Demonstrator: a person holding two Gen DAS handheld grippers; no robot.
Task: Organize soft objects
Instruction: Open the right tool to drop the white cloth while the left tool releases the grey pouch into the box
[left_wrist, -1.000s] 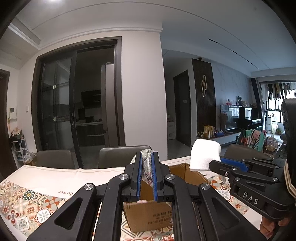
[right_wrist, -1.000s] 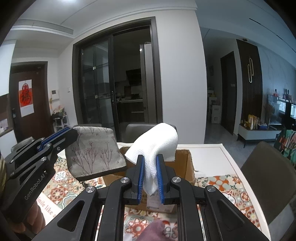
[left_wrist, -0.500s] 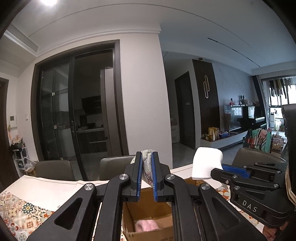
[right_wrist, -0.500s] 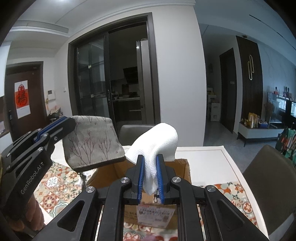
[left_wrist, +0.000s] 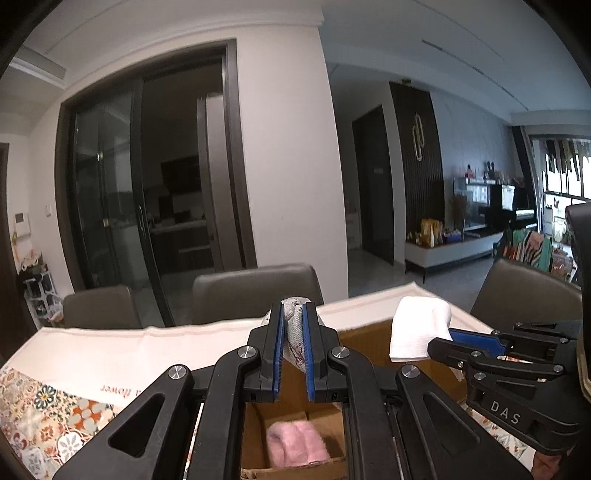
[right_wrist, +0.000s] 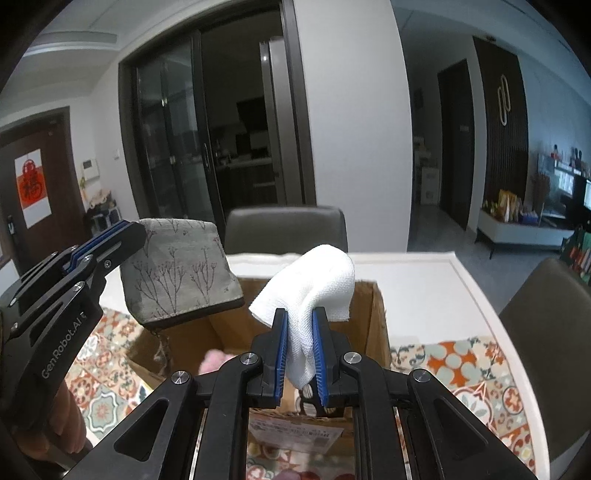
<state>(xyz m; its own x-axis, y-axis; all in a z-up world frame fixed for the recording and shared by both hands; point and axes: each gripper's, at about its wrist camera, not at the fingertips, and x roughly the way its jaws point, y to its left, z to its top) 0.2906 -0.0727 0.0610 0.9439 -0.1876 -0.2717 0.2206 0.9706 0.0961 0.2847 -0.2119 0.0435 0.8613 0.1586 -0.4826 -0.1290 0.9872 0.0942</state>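
Two grippers are up over the table, and we see each one clamped on something soft. Our left gripper (left_wrist: 293, 334) has its blue-padded jaws pressed on a grey fabric pouch printed with thin dark branches (right_wrist: 181, 269); in the right wrist view the pouch hangs from those jaws at the left, its dark lower edge above the near left corner of the open brown cardboard box (right_wrist: 375, 321). Our right gripper (right_wrist: 299, 343) pinches a folded white woven cloth (right_wrist: 314, 284), which bulges above the blue pads and drapes down between them. In the left wrist view that cloth (left_wrist: 419, 332) sits at the right, over the far right part of the box (left_wrist: 365, 341).

Inside the box lies a fluffy pink soft item (left_wrist: 295, 443), low against the near wall in the left view; we catch only a blurred pink edge of it (right_wrist: 214, 360) in the other. The box stands on a table (right_wrist: 424, 291) spread with a white cloth and a patterned tile-print runner (right_wrist: 469, 362). Grey chairs (left_wrist: 255, 291) stand behind the table.
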